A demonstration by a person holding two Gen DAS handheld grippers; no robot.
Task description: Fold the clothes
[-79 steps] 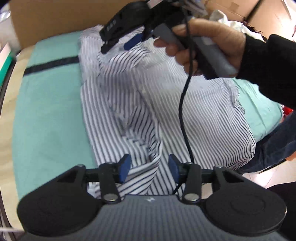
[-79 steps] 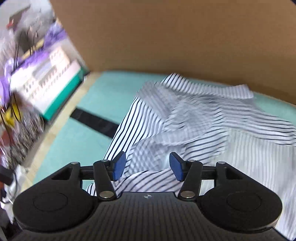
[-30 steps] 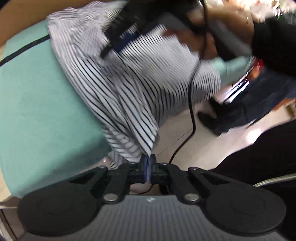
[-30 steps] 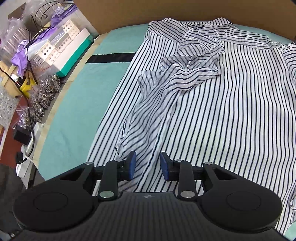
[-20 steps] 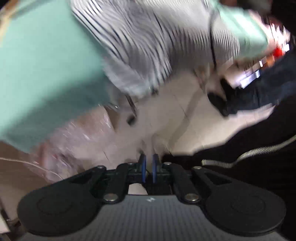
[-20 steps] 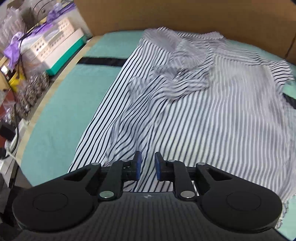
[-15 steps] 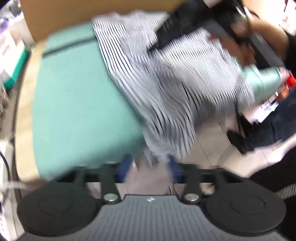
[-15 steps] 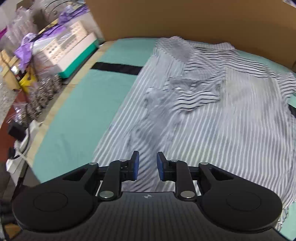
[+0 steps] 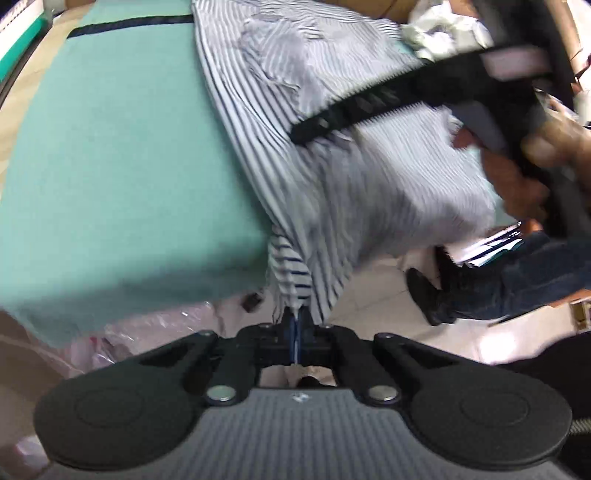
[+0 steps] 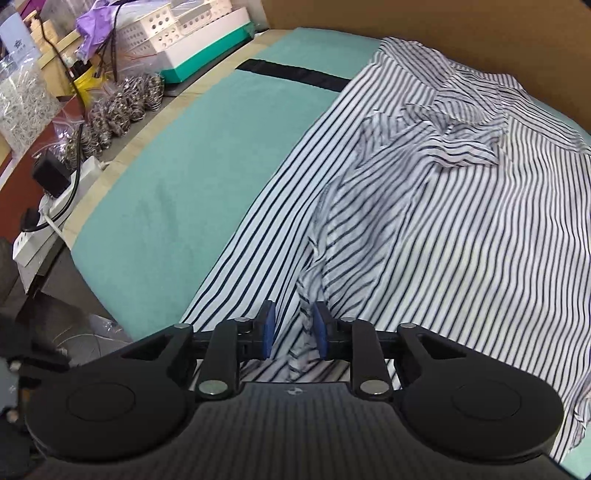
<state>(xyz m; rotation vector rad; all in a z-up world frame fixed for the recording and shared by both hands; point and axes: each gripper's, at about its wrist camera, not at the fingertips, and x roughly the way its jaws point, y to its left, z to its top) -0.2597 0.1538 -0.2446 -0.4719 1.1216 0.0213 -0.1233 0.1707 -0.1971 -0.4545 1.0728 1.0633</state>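
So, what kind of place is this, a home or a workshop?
Probably a workshop or storeroom: clear bags of small metal parts, a white power strip and a brown cardboard wall surround the teal-covered table.

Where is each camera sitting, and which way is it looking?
Left wrist: sits on the left hand-held gripper, looking down past the green mat's edge at the floor; jaws shut on the striped shirt's hem; the person's right hand shows.
Right wrist: sits on the right hand-held gripper, looking down along the mat; jaws closing, a shirt fold between them.
Shared: shirt, green mat.
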